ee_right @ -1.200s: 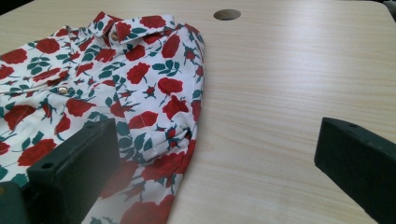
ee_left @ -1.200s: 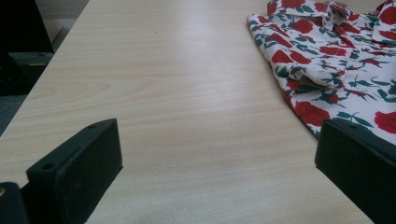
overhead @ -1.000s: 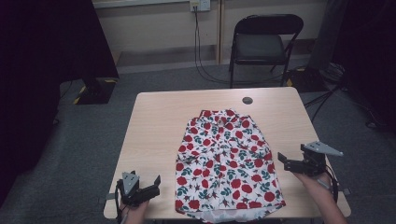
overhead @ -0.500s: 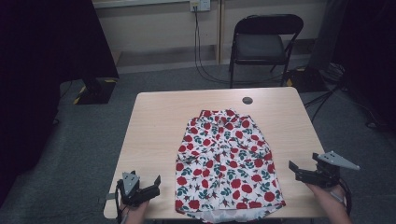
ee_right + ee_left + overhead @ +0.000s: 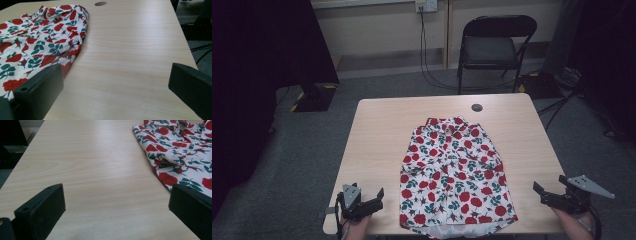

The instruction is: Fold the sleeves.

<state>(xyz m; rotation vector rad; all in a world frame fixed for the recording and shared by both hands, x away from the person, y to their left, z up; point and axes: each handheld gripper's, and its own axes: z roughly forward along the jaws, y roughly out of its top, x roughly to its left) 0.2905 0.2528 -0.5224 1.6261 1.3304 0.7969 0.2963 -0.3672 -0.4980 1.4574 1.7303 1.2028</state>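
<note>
A white short-sleeved shirt (image 5: 452, 170) printed with red roses and green leaves lies flat in the middle of the wooden table (image 5: 377, 130), collar at the far end. My left gripper (image 5: 374, 200) sits at the near left corner, open, pointing toward the shirt's hem. In the left gripper view the gripper (image 5: 116, 195) has its jaws wide apart over bare wood, with the shirt (image 5: 180, 147) to the right. My right gripper (image 5: 541, 195) hangs open off the near right corner. Its own view shows the gripper (image 5: 116, 75) empty, the shirt (image 5: 42, 32) lying left of it.
A round cable hole (image 5: 476, 107) is set in the table's far side beyond the collar. A black folding chair (image 5: 494, 47) stands behind the table, and cables (image 5: 437, 75) run along the grey floor. Bare wood flanks the shirt on both sides.
My right gripper has drawn back and outward, from beside the shirt to the table's near right corner. The left gripper and the shirt have stayed put.
</note>
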